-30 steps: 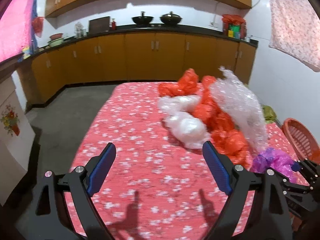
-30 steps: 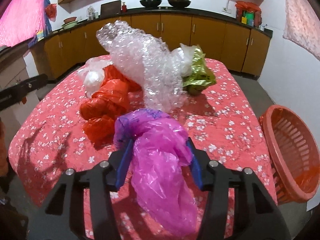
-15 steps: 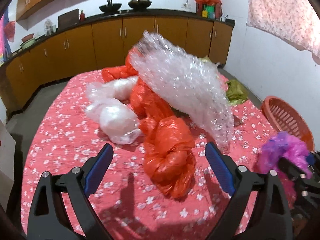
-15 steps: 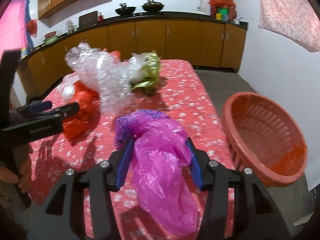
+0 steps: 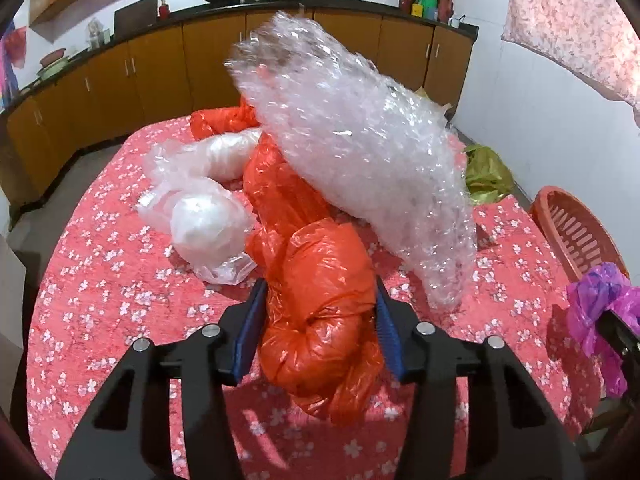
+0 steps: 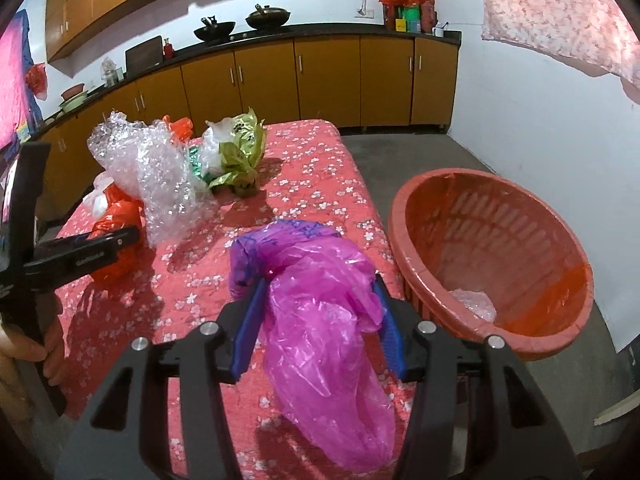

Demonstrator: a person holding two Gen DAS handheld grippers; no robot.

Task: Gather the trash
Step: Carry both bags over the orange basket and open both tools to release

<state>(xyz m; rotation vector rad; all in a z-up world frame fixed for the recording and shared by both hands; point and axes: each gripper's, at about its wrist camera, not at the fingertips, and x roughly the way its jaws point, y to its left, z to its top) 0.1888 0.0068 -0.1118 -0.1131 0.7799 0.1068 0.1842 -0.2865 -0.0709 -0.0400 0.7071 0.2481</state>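
Closing jaws of the left gripper (image 5: 318,332) are squeezing in on a crumpled orange plastic bag (image 5: 320,300) lying low in the centre of the left wrist view, its blue pads flanking and touching the glossy, bunched film. Pinched between the blue pads of the right gripper (image 6: 316,320) is a wrinkled magenta plastic bag (image 6: 320,320), hanging forward and down across the lower middle of the right wrist view. Pale lettering is showing on the black arm of the other tool at the left edge of that view, too blurred to read.

Behind the orange bag, toward the upper centre, a large sheet of clear bubble wrap (image 5: 360,148) is leaning over it, and two whitish translucent plastic bundles (image 5: 208,216) are lying to its left. One olive-green crinkled wrapper (image 6: 240,152) is sitting farther back. All are resting on a red cloth with white flowers (image 5: 100,280). One round orange slatted plastic basket (image 6: 496,256) is standing at the right of the right wrist view, beside the cloth's edge, with a scrap of clear film (image 6: 474,304) inside.
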